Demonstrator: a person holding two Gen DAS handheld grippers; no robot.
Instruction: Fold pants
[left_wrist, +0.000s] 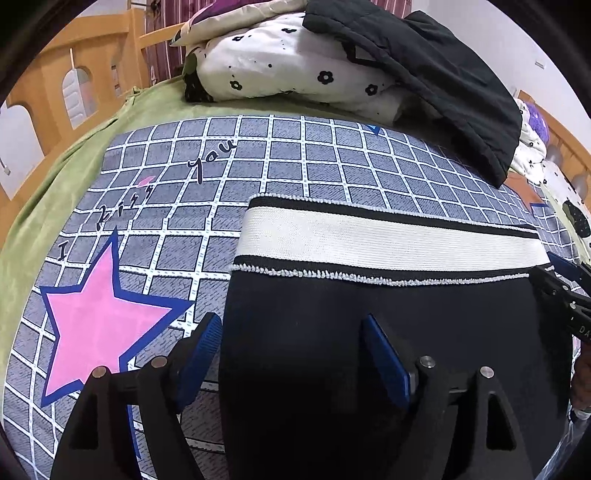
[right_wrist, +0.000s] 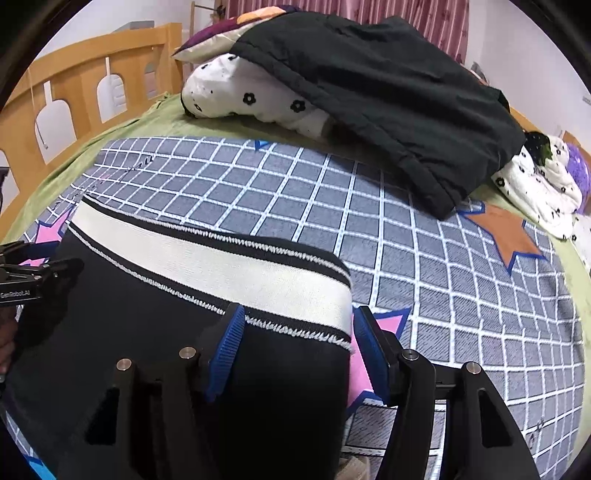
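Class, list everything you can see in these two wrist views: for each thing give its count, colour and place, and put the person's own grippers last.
pants: one, black with a white waistband, flat on the checked sheet, nearest the cameras.
checked sheet: one, grey with a white grid and pink and orange stars, on top of the green cover.
green cover: one, beneath the sheet.
quilt: one, white with black flowers, at the far edge.
dark garment: one, black, draped over the quilt.
bed rail: one, wooden, far left.
left gripper: black, blue pads, open astride the pants' left edge.
right gripper: black, blue pads, open astride the right waistband corner.
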